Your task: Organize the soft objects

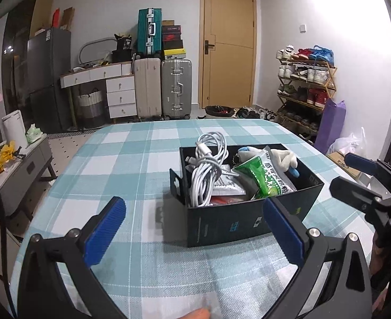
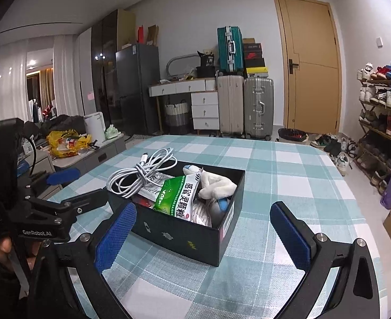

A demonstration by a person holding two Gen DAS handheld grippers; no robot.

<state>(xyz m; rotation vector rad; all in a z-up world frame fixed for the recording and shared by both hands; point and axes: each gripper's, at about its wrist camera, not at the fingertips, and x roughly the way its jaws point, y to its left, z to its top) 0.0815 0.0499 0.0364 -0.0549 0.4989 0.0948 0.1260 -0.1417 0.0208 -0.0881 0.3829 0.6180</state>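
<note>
Checked cloth covers our desk (image 1: 121, 159), with suitcases, a door and a shoe rack behind. One black box (image 2: 184, 235) sits mid-desk, holding our soft things together: white cable (image 2: 142, 175) heaped at one end and spilling over the rim, green sachet (image 2: 179, 196) propped on top, plush toy (image 2: 216, 183) wedged beside it. Left tool (image 1: 195, 228) and right tool (image 2: 203, 231) both hang released and empty, flanking the box; we judge the sorting near done.
</note>
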